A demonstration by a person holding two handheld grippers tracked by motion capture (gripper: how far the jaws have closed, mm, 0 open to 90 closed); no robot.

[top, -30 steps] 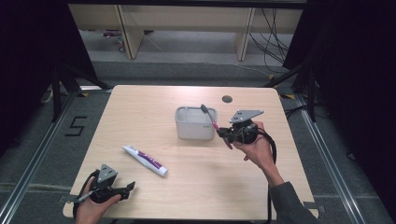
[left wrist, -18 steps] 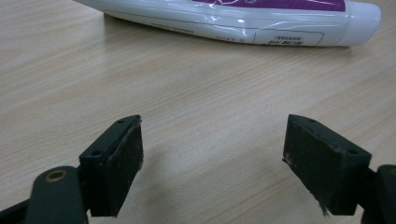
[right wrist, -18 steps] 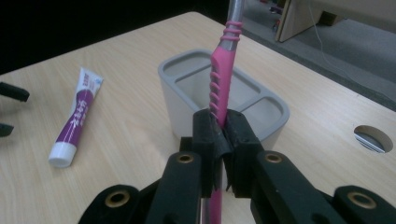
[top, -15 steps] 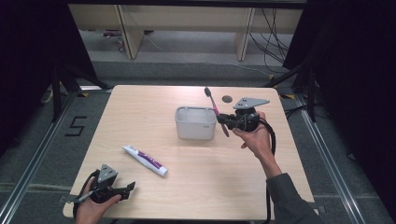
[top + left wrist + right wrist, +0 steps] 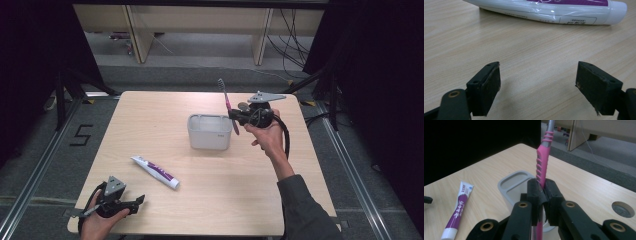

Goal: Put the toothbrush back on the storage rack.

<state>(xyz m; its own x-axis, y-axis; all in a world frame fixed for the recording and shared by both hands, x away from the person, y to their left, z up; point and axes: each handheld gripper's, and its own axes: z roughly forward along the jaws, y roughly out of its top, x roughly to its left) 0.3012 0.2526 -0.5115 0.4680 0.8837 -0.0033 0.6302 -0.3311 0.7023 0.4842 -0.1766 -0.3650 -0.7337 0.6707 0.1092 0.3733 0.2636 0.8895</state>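
A pink and grey toothbrush [image 5: 228,107] [image 5: 543,165] stands nearly upright, head up, beside the right rim of a grey rectangular cup [image 5: 210,131] [image 5: 516,185] at the table's middle. My right gripper [image 5: 233,117] [image 5: 543,192] is shut on its pink handle. A white and purple toothpaste tube [image 5: 155,171] [image 5: 554,8] [image 5: 457,209] lies flat left of centre. Near the front left corner my left gripper [image 5: 138,202] [image 5: 537,87] rests low over the wood, jaws wide open, nothing between them, the tube just beyond.
The light wooden table [image 5: 150,115] has a dark round hole [image 5: 243,106] [image 5: 623,209] near its back right. Black curtains flank both sides, and wooden furniture legs [image 5: 136,32] with cables stand beyond the far edge.
My right gripper has lifted the toothbrush and turned it from slanted to nearly upright beside the cup. The left gripper has stayed put.
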